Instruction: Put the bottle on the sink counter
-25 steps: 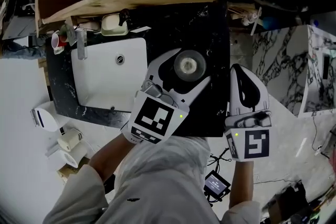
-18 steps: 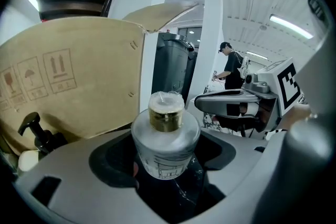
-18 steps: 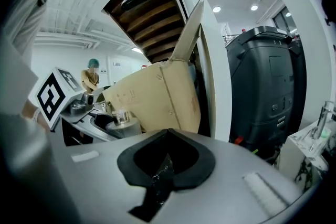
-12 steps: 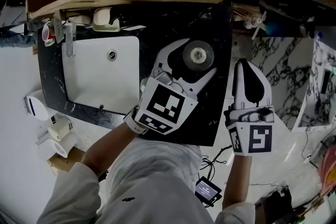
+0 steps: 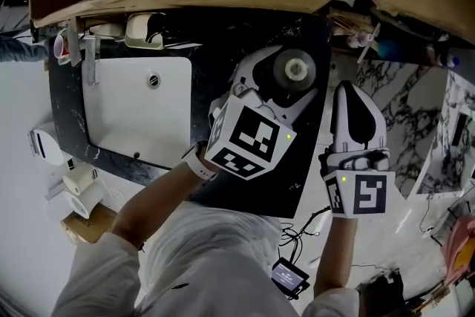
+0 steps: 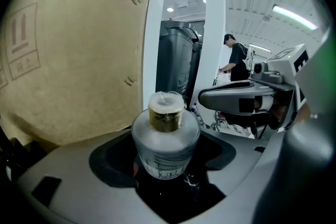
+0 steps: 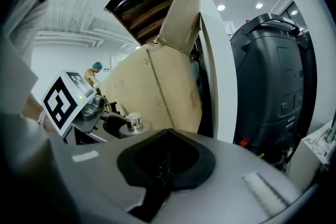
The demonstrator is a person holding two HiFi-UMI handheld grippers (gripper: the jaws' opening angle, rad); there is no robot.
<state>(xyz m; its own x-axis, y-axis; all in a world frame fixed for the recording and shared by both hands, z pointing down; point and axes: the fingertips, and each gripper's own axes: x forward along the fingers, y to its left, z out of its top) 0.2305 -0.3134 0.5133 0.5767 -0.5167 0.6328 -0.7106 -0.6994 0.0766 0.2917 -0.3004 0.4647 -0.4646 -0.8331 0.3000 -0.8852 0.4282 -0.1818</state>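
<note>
So the bottle [image 6: 165, 139] is a small squat one: frosted, see-through glass, round shoulders, a gold band round the short neck and a pale cap on top. There's some dark line print low on the body, too small to read. It's standing upright, pinched at its lower half between the jaws of the left hand-held gripper [image 6: 168, 162]. From above you mostly see its round top, over the right part of the black, marble-veined worktop [image 5: 223, 48], well to the right of the white sink basin [image 5: 133, 108]. Can't tell if its base is touching the worktop.
</note>
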